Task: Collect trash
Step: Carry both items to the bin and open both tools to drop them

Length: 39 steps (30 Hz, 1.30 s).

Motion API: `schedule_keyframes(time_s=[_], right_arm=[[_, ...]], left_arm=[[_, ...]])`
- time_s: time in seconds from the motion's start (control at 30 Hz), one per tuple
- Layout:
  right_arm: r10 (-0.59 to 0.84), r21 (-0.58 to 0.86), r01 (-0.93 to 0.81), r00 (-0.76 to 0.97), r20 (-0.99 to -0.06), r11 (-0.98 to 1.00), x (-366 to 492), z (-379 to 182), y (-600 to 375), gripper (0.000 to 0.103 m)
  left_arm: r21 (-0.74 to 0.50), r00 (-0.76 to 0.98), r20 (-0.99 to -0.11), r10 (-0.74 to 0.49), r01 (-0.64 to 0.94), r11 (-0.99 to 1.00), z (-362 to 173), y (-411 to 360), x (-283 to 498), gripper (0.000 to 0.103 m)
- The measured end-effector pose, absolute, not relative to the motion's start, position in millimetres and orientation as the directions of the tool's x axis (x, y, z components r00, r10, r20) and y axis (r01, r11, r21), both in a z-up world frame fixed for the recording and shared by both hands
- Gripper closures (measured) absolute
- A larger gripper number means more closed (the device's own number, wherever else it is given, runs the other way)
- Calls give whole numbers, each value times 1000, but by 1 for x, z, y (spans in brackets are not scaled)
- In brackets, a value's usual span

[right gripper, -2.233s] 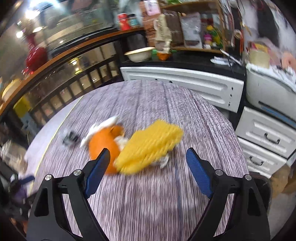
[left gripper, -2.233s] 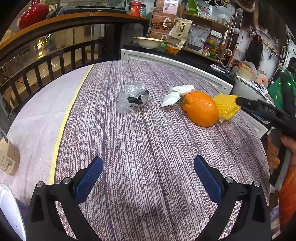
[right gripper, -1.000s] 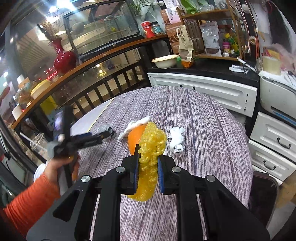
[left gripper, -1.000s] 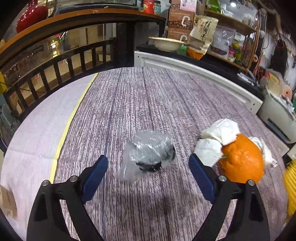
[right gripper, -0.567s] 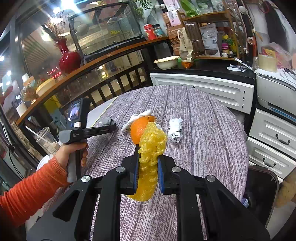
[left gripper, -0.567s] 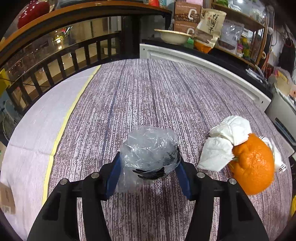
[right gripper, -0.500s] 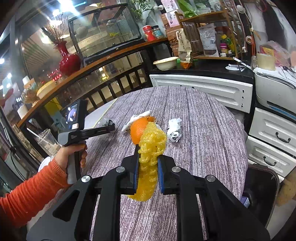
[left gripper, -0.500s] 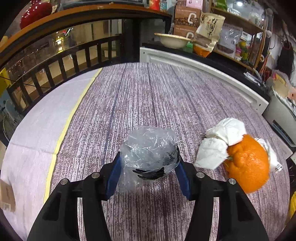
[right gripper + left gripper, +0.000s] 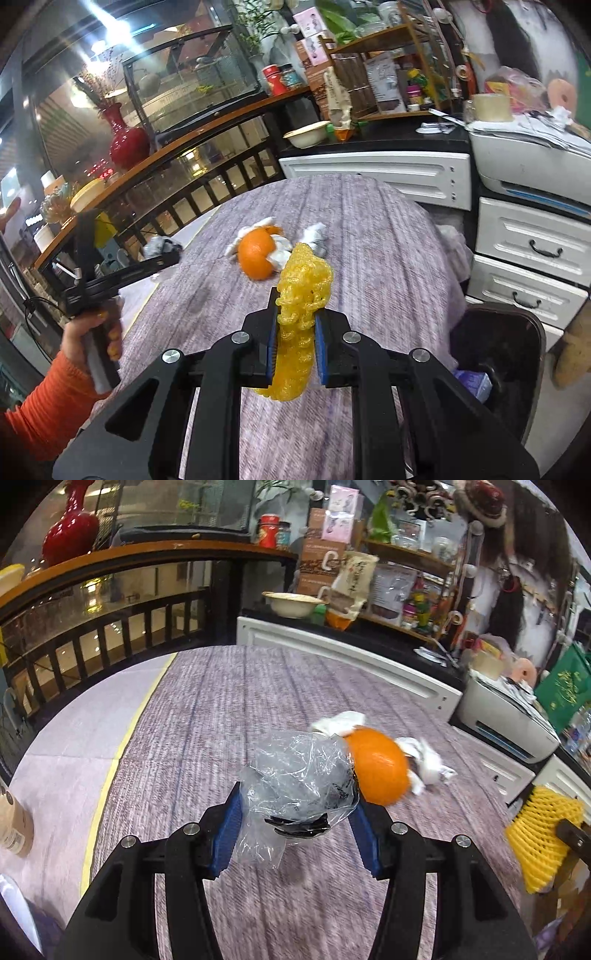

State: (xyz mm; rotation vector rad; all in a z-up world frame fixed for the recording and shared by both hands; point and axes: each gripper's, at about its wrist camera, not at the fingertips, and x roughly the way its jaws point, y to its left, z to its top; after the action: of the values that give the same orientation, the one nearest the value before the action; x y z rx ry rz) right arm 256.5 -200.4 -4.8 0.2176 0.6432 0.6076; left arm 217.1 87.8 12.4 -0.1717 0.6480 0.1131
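Note:
My left gripper [image 9: 295,812] is shut on a crumpled clear plastic bag [image 9: 299,779] with a dark scrap inside, lifted off the round purple table [image 9: 221,716]. From the right wrist view that left gripper [image 9: 168,254] appears at the left, held by a hand in an orange sleeve. My right gripper [image 9: 295,332] is shut on a yellow foam fruit net [image 9: 301,291], which also shows at the right edge of the left wrist view as the yellow net [image 9: 539,842]. An orange [image 9: 256,256] [image 9: 380,768] lies on the table among white crumpled tissues [image 9: 341,722] [image 9: 314,234].
A dark bin [image 9: 498,354] with a bit of litter inside stands on the floor at the table's right edge. White drawers [image 9: 532,251] and a printer [image 9: 528,162] stand to the right. A black railing [image 9: 92,642] curves behind the table. A brown paper cup [image 9: 11,827] sits at far left.
My left gripper closed around the plastic bag and lifted it toward the right, past the orange. My right gripper carried the yellow net back toward the table's right side, and the bin came into view.

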Motion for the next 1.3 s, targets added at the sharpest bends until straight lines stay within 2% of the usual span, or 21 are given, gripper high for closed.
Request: schedule_keyframes(time_s=[0.5,0.77,0.97,1.0,1.03,1.07,1.1,1.3], right_arm=[[382,311,-245,753,-536,918,238,-31,-292,86],[226,220,-108,745,-628,969,252,-73,-318,86],[170,207,-30,693,-701,978,274,-119,-322,84],[158,201,-15,679,-717,979,278,-127,-321,81],[151,202,2,657,-739,979,282,-138,-322,64],[152,209,13,643,-751,978,283,-144,-322,42],[154,219,25,636,-756,975,284,-148,-323,37],[160,258,61,643,-749,964,269,-155,-332,31]], left_arm=[[-194,806,-548,-223,137,971,25,-27,196,49],[-205,785,-542,-299,222,953,24,-71,202,49],[-207,760,-554,-341,271,940,18,-99,205,49],[-208,755,-557,-347,278,938,17,-104,206,49],[-208,751,-559,-353,285,936,16,-108,207,49],[-207,746,-561,-358,292,934,15,-113,208,49],[-207,741,-564,-365,301,931,14,-118,209,49],[-206,703,-584,-406,355,912,5,-145,211,49]])
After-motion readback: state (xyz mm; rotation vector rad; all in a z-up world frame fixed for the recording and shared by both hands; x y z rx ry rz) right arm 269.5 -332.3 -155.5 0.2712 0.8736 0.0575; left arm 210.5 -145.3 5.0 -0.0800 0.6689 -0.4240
